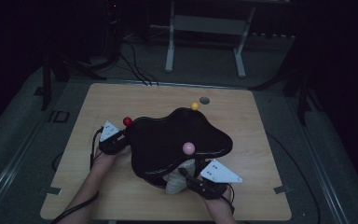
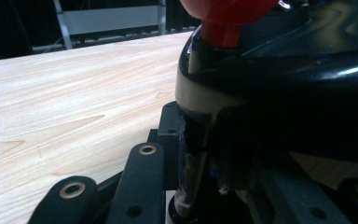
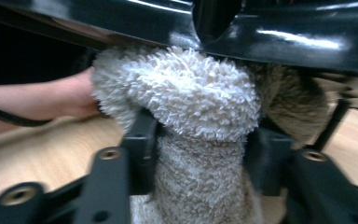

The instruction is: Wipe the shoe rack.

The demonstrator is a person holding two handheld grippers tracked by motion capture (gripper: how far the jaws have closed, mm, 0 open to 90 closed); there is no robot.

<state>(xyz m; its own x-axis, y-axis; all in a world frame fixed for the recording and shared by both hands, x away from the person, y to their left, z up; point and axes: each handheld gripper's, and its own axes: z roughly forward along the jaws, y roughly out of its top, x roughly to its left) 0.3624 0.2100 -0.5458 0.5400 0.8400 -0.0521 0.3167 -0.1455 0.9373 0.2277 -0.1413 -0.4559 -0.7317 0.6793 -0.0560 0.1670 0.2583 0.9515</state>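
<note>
A glossy black tray (image 1: 168, 140) with red knob (image 1: 127, 122), yellow knob (image 1: 195, 106) and pink knob (image 1: 188, 148) sits mid-table (image 1: 261, 196). The left gripper (image 1: 113, 141) clamps its rim. The right gripper (image 1: 193, 179) straddles a fluffy white towel (image 3: 186, 98) bunched beneath the tray, jaws parted around it.

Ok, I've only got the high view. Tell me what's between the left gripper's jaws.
Observer: In the left gripper view, the left gripper is closed on the edge of the black board, right under the red ball.
Operator: Now describe the pale lump under the board by the right gripper.
Observer: It's a fluffy cream cloth, bunched against the board's underside.
Operator: Say where the right gripper stands on it.
Observer: The cloth's narrower lower part sits between the jaws of the right gripper. I cannot tell whether they press it.
</note>
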